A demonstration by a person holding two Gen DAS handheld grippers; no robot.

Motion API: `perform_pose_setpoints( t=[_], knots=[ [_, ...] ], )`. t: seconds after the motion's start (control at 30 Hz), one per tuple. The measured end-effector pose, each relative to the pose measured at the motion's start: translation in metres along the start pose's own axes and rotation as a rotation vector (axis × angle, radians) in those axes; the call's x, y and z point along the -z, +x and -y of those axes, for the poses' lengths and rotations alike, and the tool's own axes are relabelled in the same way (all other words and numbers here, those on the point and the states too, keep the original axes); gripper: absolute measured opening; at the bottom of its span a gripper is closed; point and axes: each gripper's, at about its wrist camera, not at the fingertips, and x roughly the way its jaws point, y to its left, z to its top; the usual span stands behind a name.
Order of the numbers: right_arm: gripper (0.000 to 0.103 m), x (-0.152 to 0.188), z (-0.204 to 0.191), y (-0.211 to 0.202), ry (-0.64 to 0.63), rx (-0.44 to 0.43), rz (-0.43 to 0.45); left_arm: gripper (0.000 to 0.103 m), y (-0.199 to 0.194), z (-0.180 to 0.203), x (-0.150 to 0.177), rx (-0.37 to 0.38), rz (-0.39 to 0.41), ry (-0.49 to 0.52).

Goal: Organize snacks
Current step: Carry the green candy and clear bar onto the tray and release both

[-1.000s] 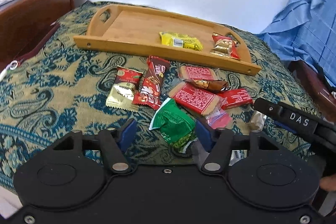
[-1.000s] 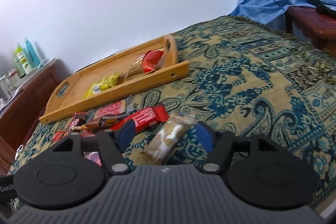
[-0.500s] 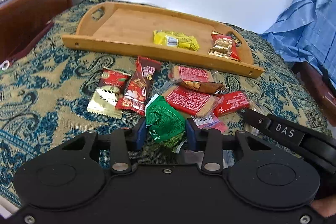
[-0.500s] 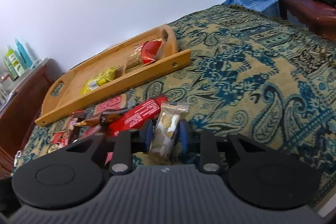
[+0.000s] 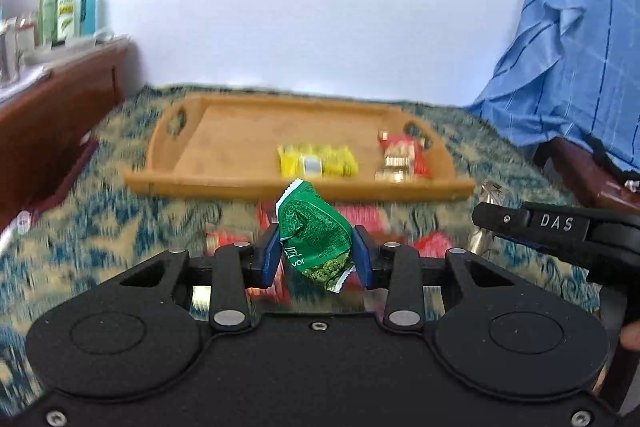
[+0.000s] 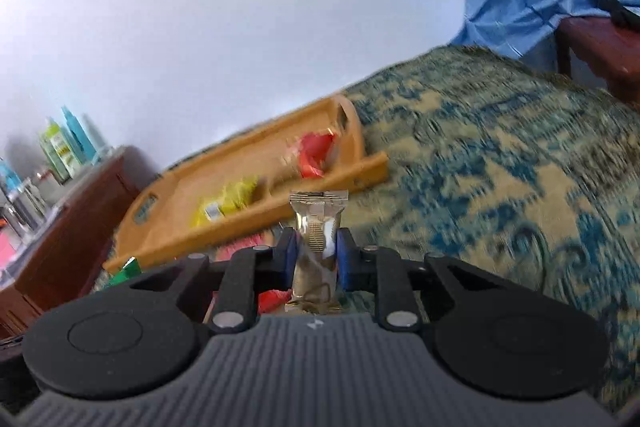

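My left gripper (image 5: 316,253) is shut on a green snack packet (image 5: 314,231) and holds it above the patterned cloth, in front of the wooden tray (image 5: 240,131). My right gripper (image 6: 316,257) is shut on a gold and clear snack bar (image 6: 318,227), lifted off the cloth; it also shows in the left wrist view (image 5: 560,231). The tray (image 6: 168,239) holds a yellow packet (image 5: 318,161) and a red and gold packet (image 5: 402,159). Several red snacks (image 5: 360,217) lie blurred on the cloth below.
A dark wooden cabinet (image 5: 52,115) with bottles (image 5: 68,3) stands at the left. A chair draped in blue cloth (image 5: 576,47) stands at the right. The patterned cloth (image 6: 500,187) covers the whole surface.
Both grippers closed on their snacks and lifted them off the cloth: the left with the green packet, the right with the gold bar. Both views now tilt up toward the tray.
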Motion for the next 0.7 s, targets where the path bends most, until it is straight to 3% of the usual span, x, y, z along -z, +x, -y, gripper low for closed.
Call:
perform_pose_setpoints(
  t=[0.2, 0.37, 0.6, 0.7],
  knots=[
    [0.024, -0.046, -0.020, 0.019, -0.070, -0.078, 0.013, 0.035, 0.017, -0.022, -0.054, 0.044, 0.007, -0.013],
    [0.024, -0.076, -0.037, 0.057, -0.099, -0.105, -0.029, 0.035, 0.052, -0.045, -0.092, 0.027, -0.016, -0.035],
    [0.024, -0.089, -0.056, 0.114, -0.200, -0.096, -0.120, 0.035, 0.112, -0.074, -0.095, 0.008, -0.106, -0.062],
    [0.024, -0.086, -0.062, 0.134, -0.226, -0.087, -0.160, 0.036, 0.131, -0.075, -0.092, 0.003, -0.150, -0.018]
  ],
)
